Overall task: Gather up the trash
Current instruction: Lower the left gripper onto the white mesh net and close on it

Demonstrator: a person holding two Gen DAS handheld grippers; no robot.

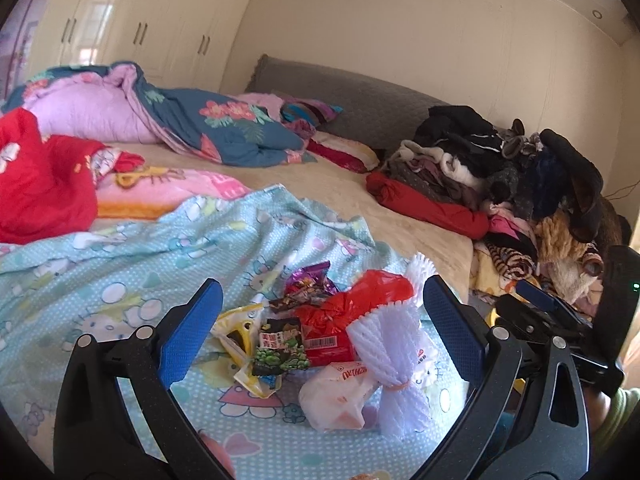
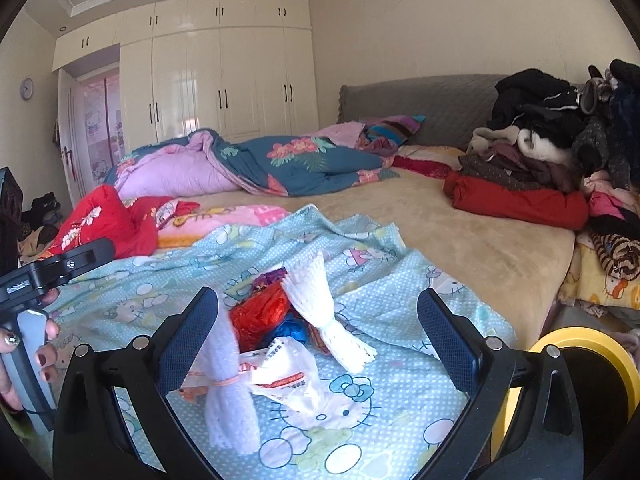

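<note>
1. The left gripper hangs over the trash on the bed, its blue-padded fingers spread wide and grasping nothing.
2. The right gripper also stands released, fingers well apart, with the same heap of trash between and below them.
3. The trash lies in a loose heap on a light-blue cartoon sheet near the bed's foot edge.
4. In the left view the heap holds a red bag, a purple wrapper, a dark green snack pack, a yellow wrapper, a white bag and a white foam net tied at its waist.
5. The foam net lies against the red bag and overlaps the white bag.
6. In the right view a second foam net lies just beyond the white bag, and something blue shows under the red bag; what it is I cannot tell.
7. A yellow-rimmed bin with a dark inside stands at the right edge of the bed, just beside the right gripper.
8. Farther up the tan bed lie a rumpled floral quilt, a red cloth and a pile of clothes against the grey headboard.
9. White wardrobes fill the far wall
</note>
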